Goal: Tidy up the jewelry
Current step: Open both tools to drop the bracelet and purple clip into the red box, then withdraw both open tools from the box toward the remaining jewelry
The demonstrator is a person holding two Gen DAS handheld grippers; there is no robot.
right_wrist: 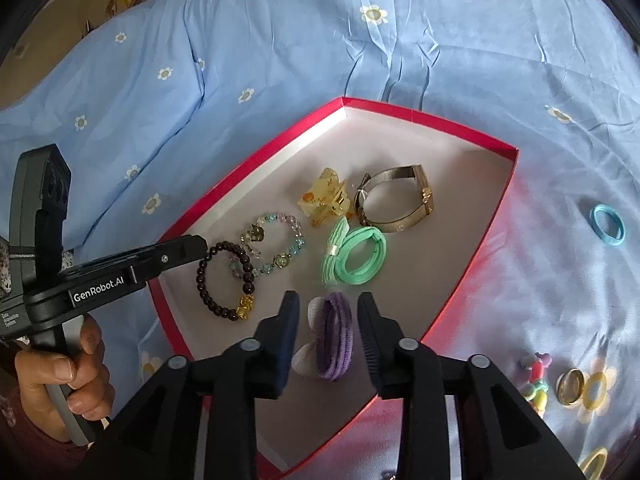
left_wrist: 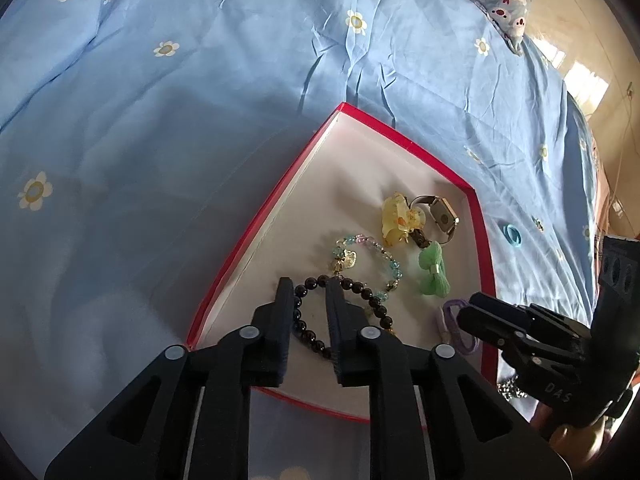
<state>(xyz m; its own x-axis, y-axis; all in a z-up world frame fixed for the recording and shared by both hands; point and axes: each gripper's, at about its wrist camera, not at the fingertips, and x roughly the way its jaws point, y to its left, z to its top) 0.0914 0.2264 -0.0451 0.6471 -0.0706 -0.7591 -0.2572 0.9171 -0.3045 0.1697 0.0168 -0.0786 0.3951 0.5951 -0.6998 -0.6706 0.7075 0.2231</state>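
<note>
Your left gripper: its jaws are a little apart, one on each side of the dark bead bracelet, not pressing it.
Your right gripper: its jaws stand partly apart around the purple hair tie, with a gap on both sides.
Box: red rim, smooth white floor, shallow, lying on the bed under both grippers.
In the way: just past your left gripper, the clear bead bracelet touches the dark one.
Past your right gripper: a soft green hair tie with a bow, then a shiny yellow hair clip and a watch with a metal mesh band.
Outside the box, to the right of your right gripper: a blue hair tie, a gold ring and small colourful beads.
Bed sheet: light blue, wrinkly, with little flowers.
</note>
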